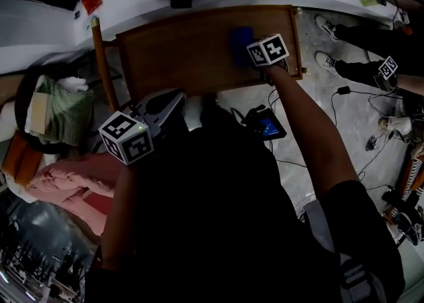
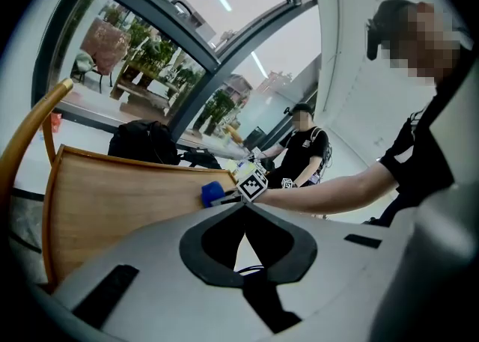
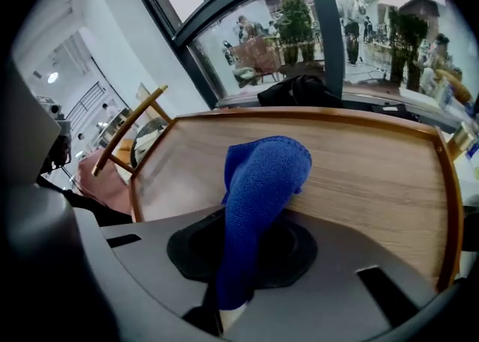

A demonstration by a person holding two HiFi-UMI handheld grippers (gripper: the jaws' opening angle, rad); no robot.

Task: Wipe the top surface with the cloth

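Closest to me, my left gripper (image 1: 161, 105) is closed tight with nothing in it. It hangs just off the near edge of the wooden top (image 1: 179, 53) and does not touch it.

A bit farther out, my right gripper (image 1: 257, 55) is squeezing the blue cloth (image 3: 262, 176). It holds one end of the cloth, and the rest sticks out in front as a fat, folded lump. That lump lies on the wood, toward the right side of the top.

I think the cloth is soft, light and floppy. It will bend and squash flat if I press it down, and it should slide easily on the smooth wood. I think gripping it by the end is fine, as long as the lump stays under the jaws and does not fold back.

The top has a raised lip (image 3: 443, 183) round its sides, so I think the cloth will bump there and stop. There is lots of bare wood to the left of the cloth.

Farthest away, past the back lip, a black bag (image 3: 299, 90) sits on a white ledge, off the wood.
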